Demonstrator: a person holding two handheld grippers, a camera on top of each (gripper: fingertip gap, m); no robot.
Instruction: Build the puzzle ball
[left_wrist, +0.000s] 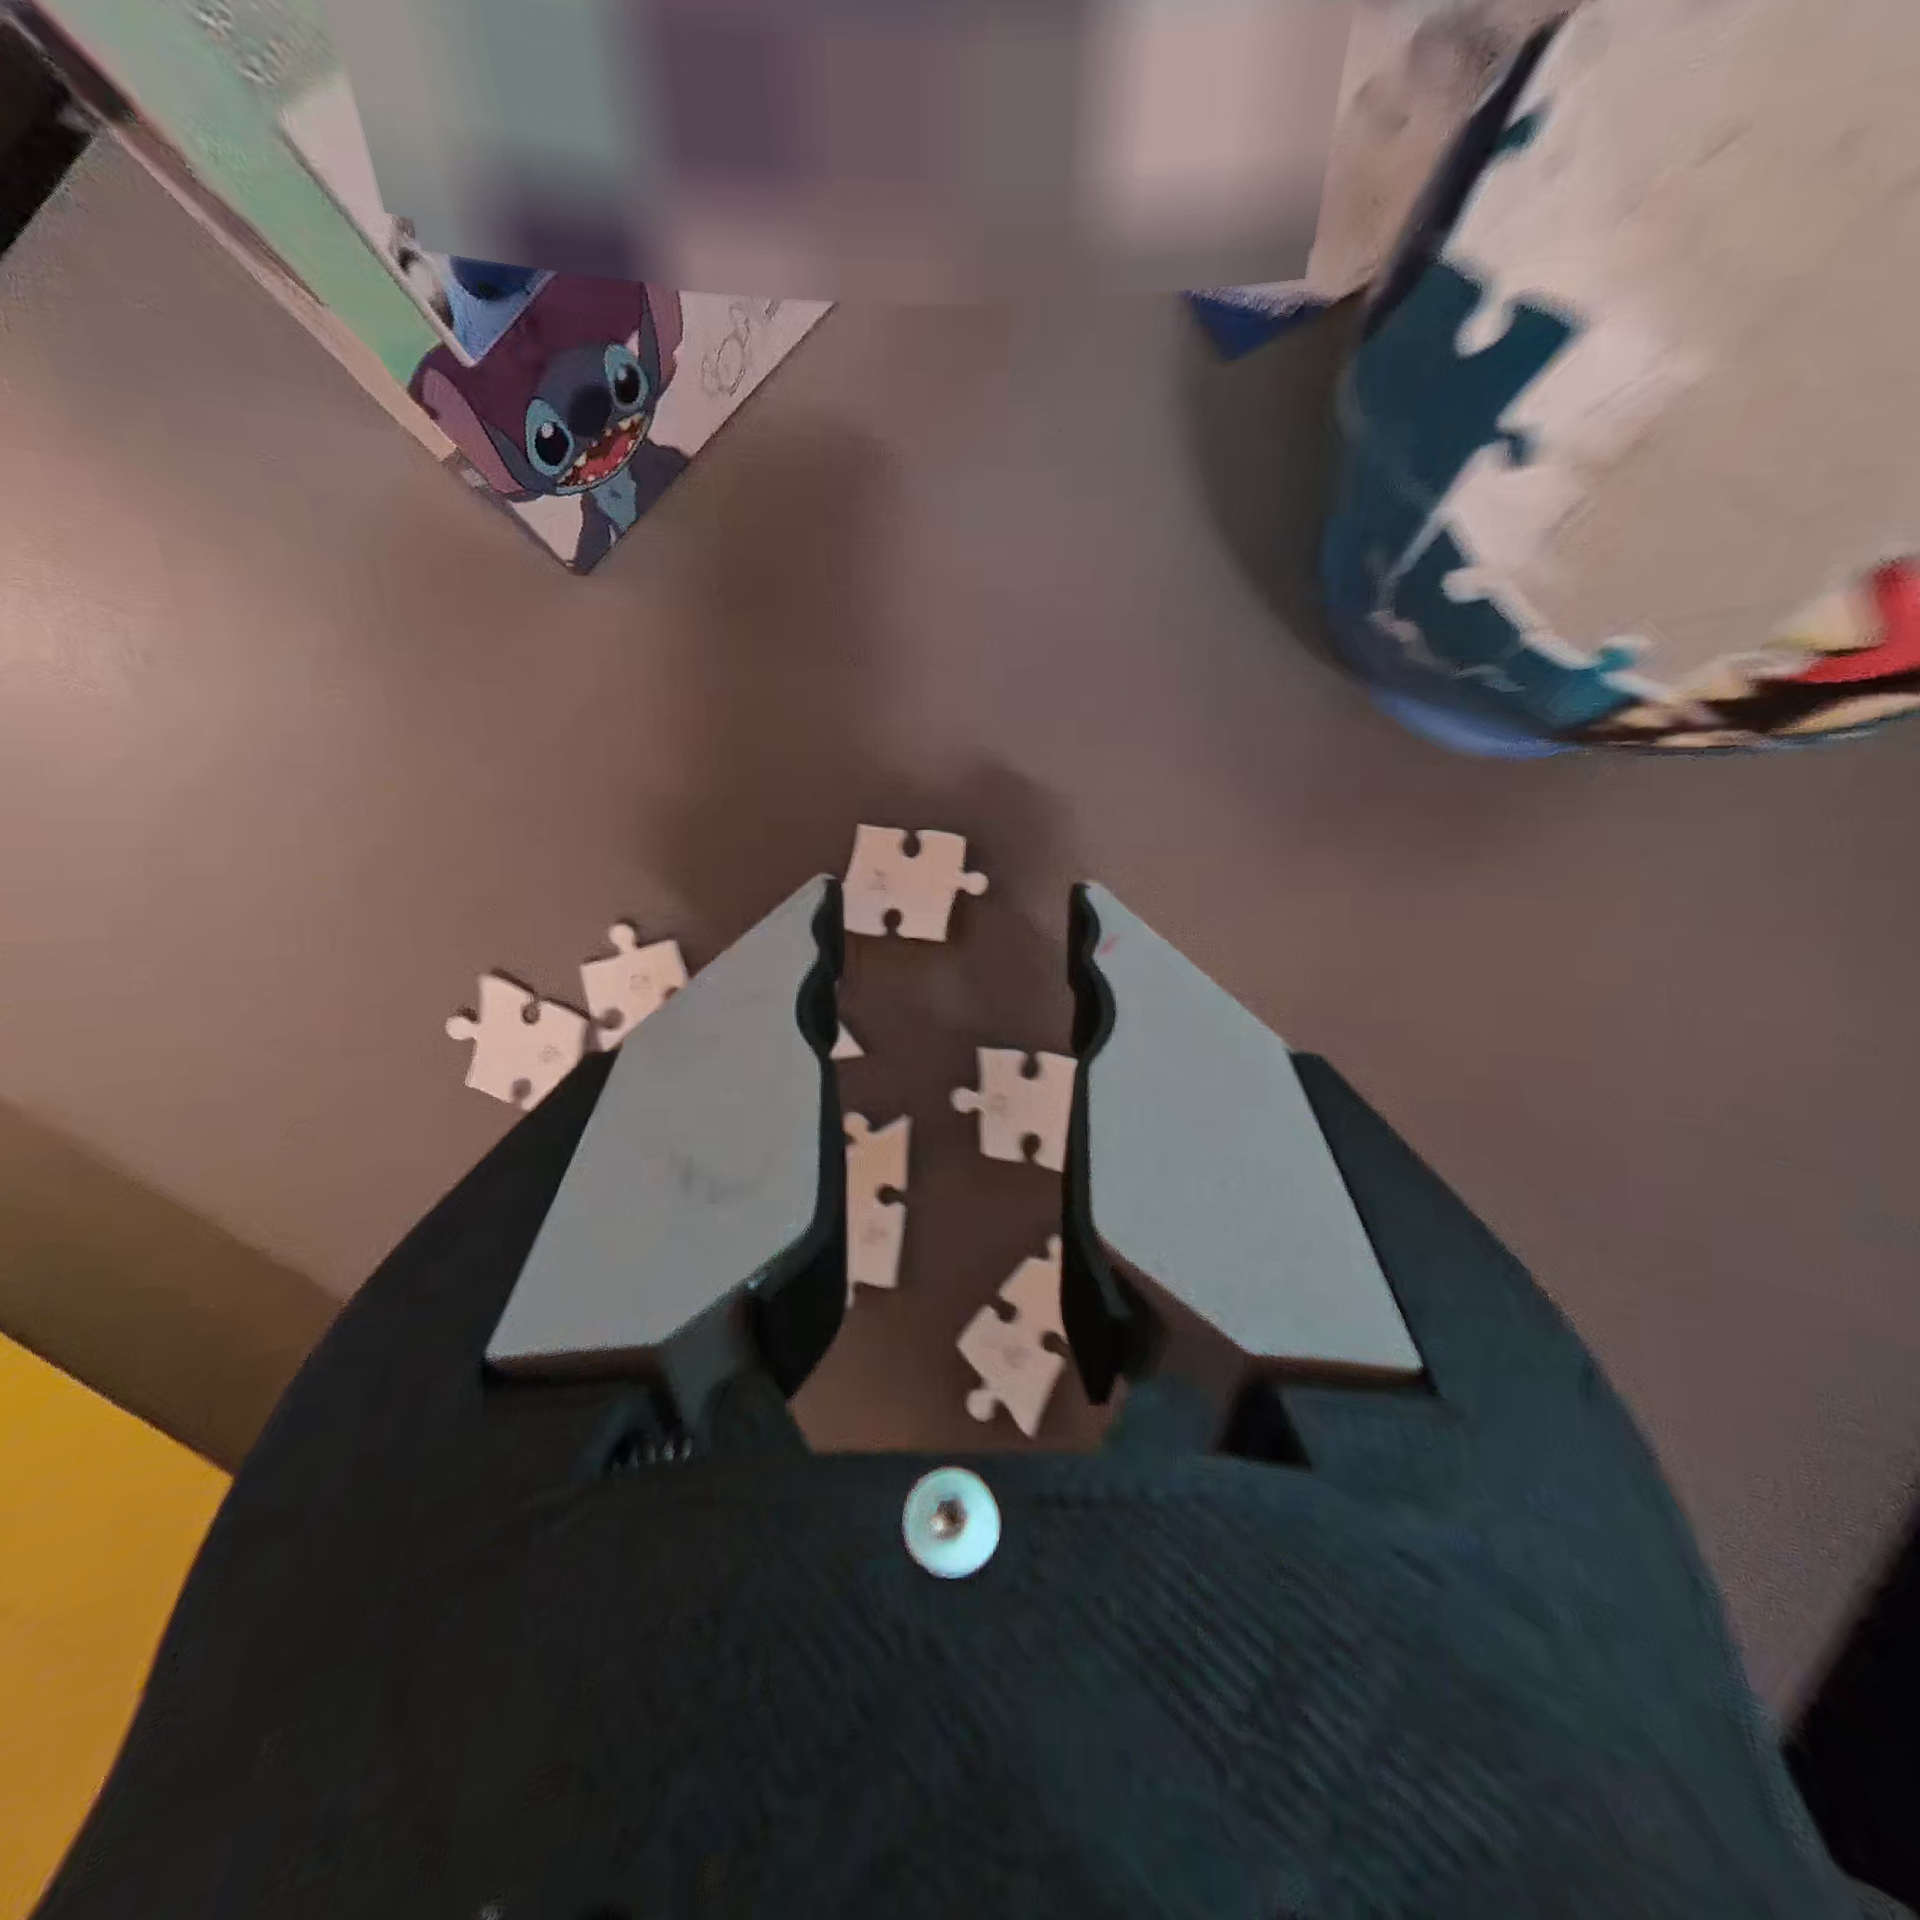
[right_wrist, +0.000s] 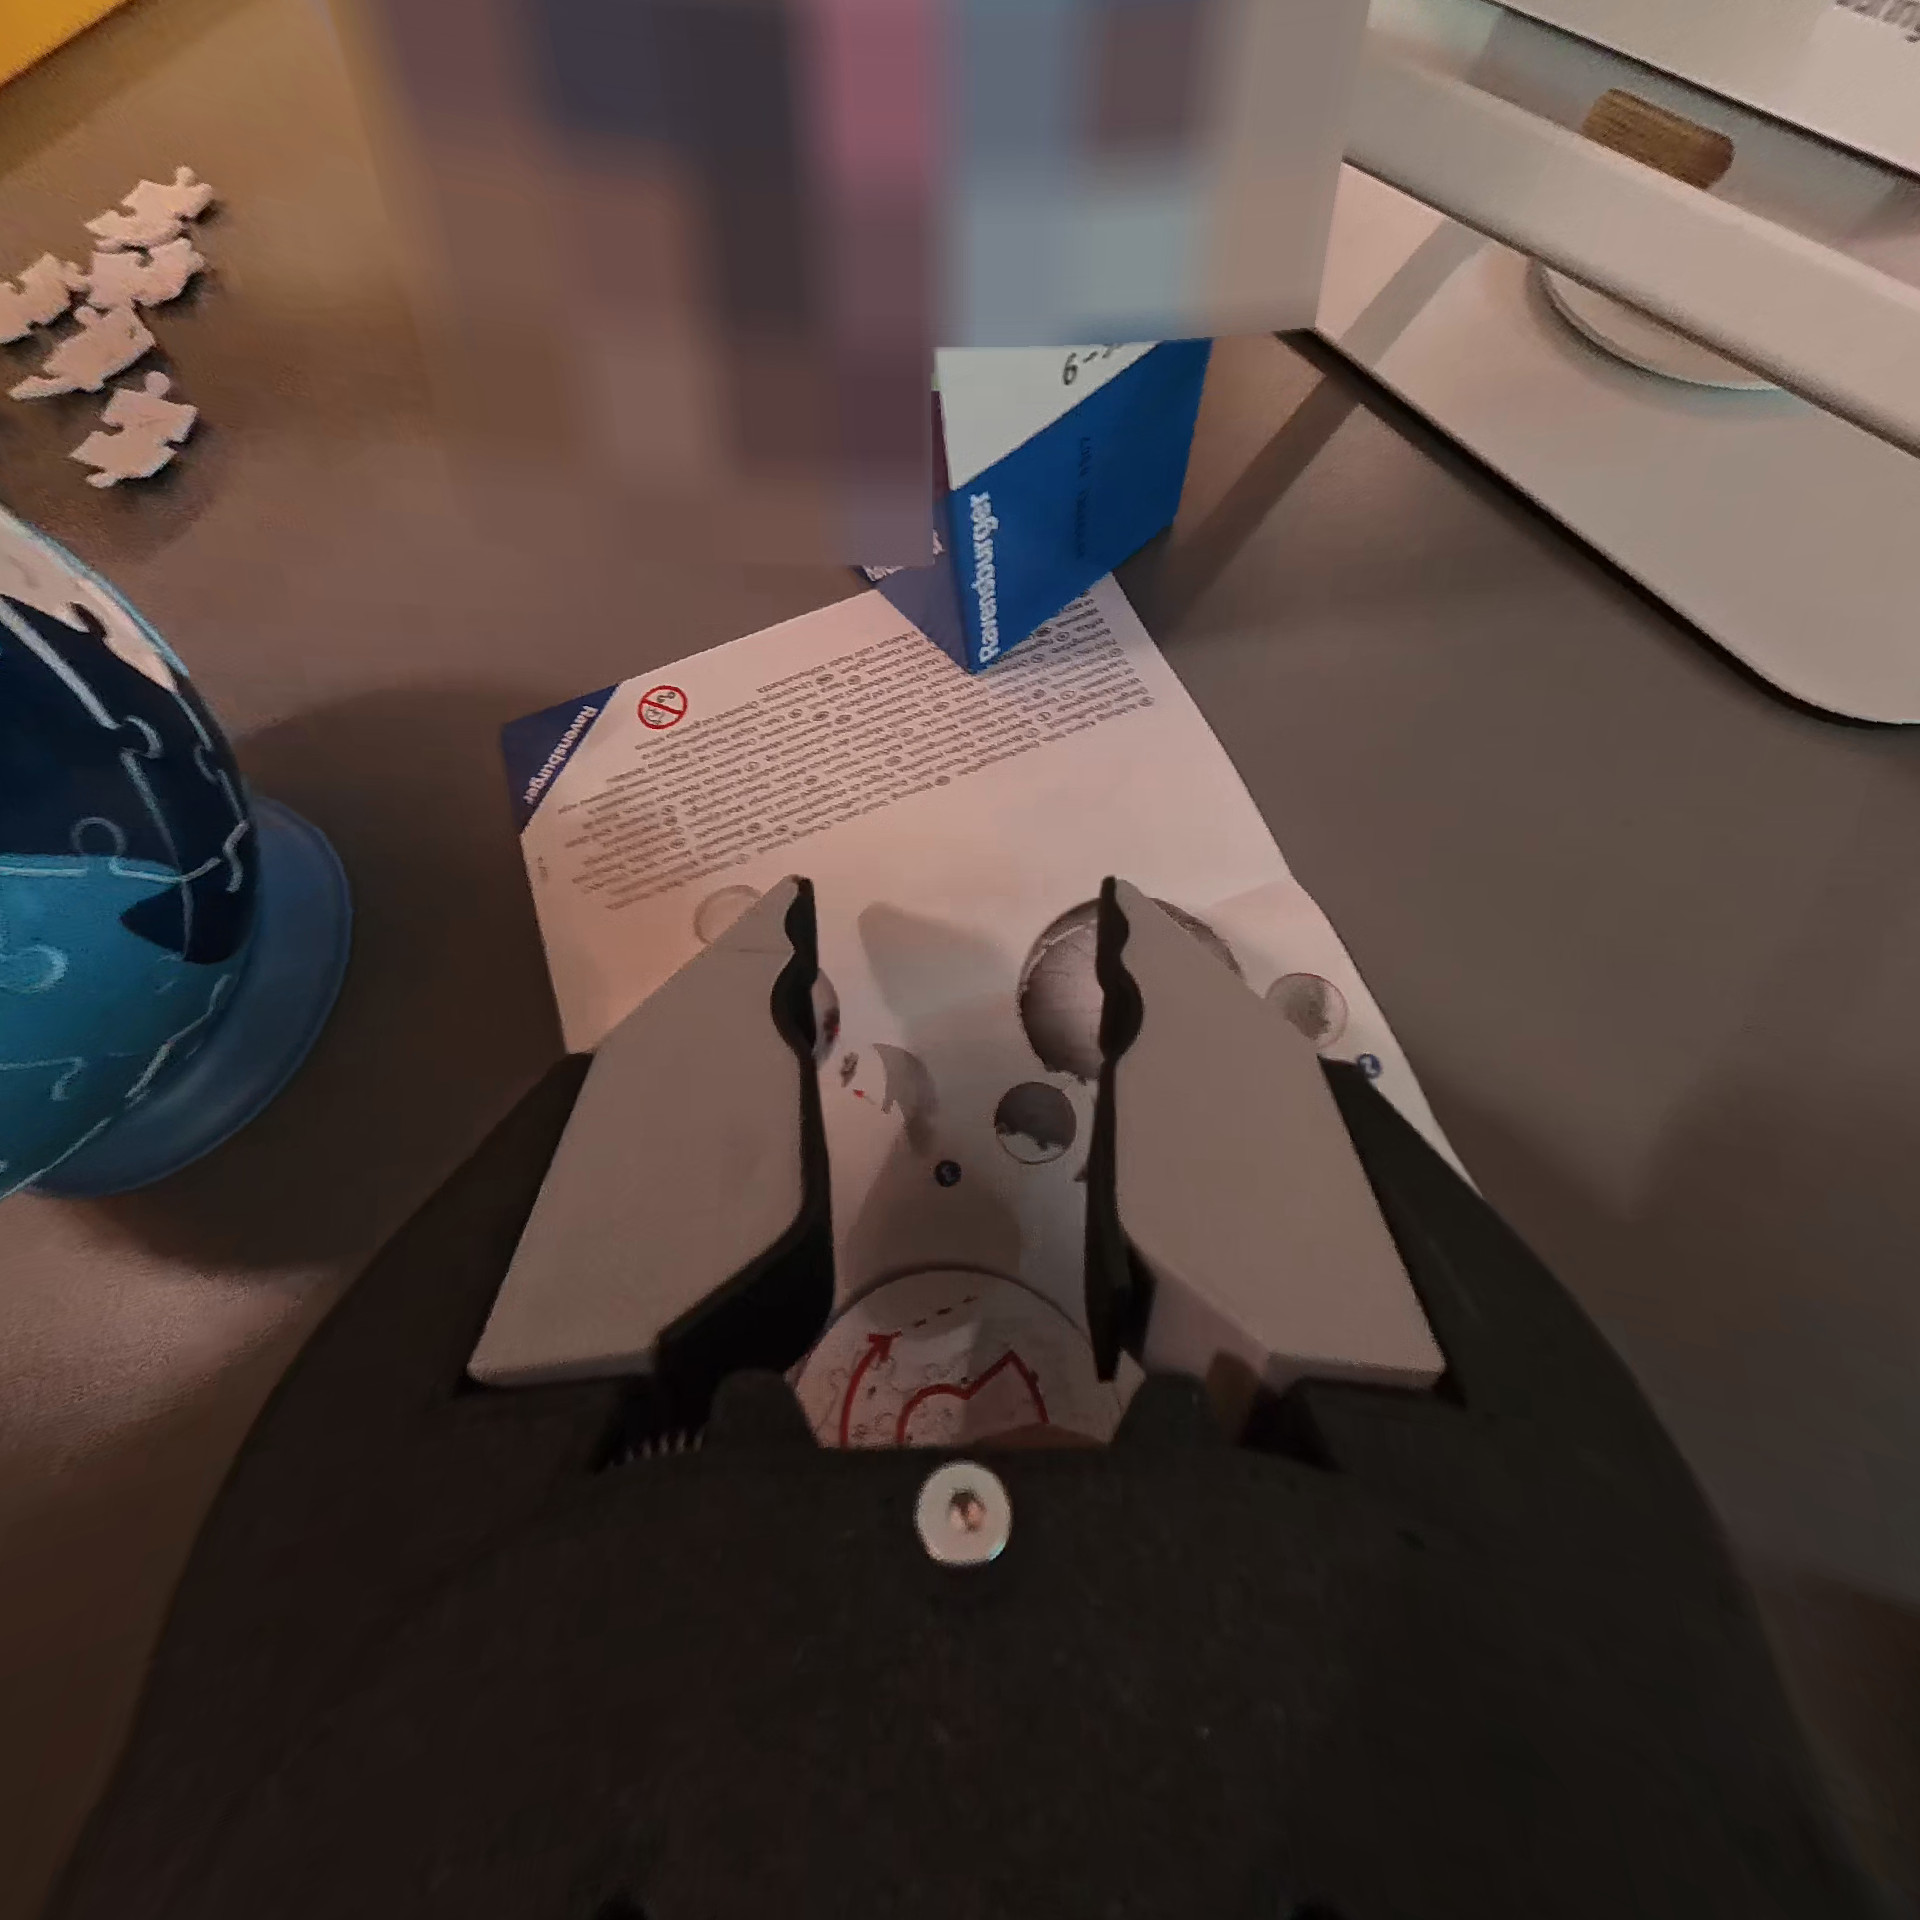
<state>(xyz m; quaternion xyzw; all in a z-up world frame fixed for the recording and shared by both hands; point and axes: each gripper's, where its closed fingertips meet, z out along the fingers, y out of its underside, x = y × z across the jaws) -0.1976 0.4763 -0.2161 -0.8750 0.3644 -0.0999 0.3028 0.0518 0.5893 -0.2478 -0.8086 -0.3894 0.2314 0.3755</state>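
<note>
Left gripper (left_wrist: 951, 904) is spread above loose puzzle pieces (left_wrist: 1013, 1107); right gripper (right_wrist: 956, 904), also spread, hangs over the instruction sheet (right_wrist: 935, 769).

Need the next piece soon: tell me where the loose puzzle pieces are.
The loose puzzle pieces lie face down on the brown table, under and around the open left gripper; in the right wrist view they sit far upper left.

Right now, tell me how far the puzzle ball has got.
Done: the lower part of the puzzle ball is assembled on its blue stand; its upper part is open. In hand: nothing; the left hand-held gripper hangs open over loose pieces, the right hand-held gripper open above the instruction sheet. Left: fitting those pieces.
</note>
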